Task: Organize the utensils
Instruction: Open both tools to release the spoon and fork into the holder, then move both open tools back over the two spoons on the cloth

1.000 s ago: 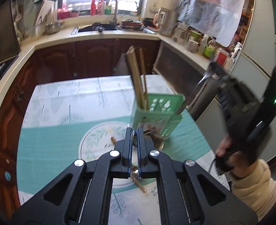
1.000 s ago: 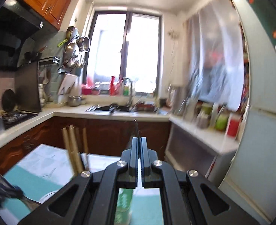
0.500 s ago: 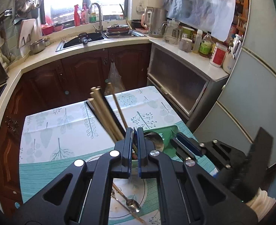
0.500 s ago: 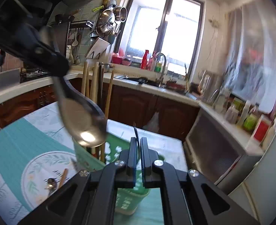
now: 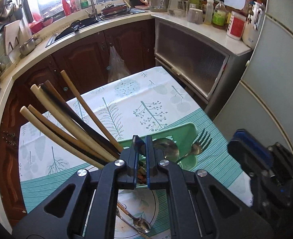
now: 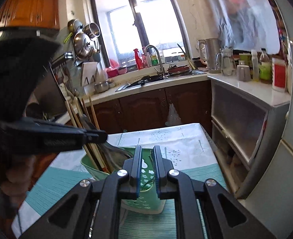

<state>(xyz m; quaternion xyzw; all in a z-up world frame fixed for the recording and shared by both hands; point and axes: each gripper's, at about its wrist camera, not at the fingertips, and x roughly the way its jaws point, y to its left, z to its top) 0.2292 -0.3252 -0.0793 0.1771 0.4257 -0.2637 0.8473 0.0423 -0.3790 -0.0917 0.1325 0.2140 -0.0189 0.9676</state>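
A green slotted utensil holder (image 5: 186,127) (image 6: 144,205) stands on the table with several chopsticks (image 5: 66,123) (image 6: 92,111) leaning out of it. My left gripper (image 5: 141,139) (image 6: 102,136) hangs over the holder, shut on a steel spoon (image 5: 165,147) (image 6: 114,151) whose bowl is down inside. A fork (image 5: 201,141) leans at the holder's right corner, tines up. My right gripper (image 6: 147,149) (image 5: 246,147) sits just right of the holder; its jaws are opening, and only the holder's wall shows through the gap.
A white plate (image 5: 155,203) under the left gripper carries a small spoon (image 5: 140,223) and a loose chopstick. The table has a leaf-print cloth (image 5: 126,103). Dark cabinets, a sink counter (image 6: 156,79) and a grey fridge (image 5: 276,79) ring the table closely.
The left gripper swung over the holder and sank, carrying the spoon bowl into it. The right gripper tipped down toward the holder, its jaws parted, and the thin handle between them is gone.
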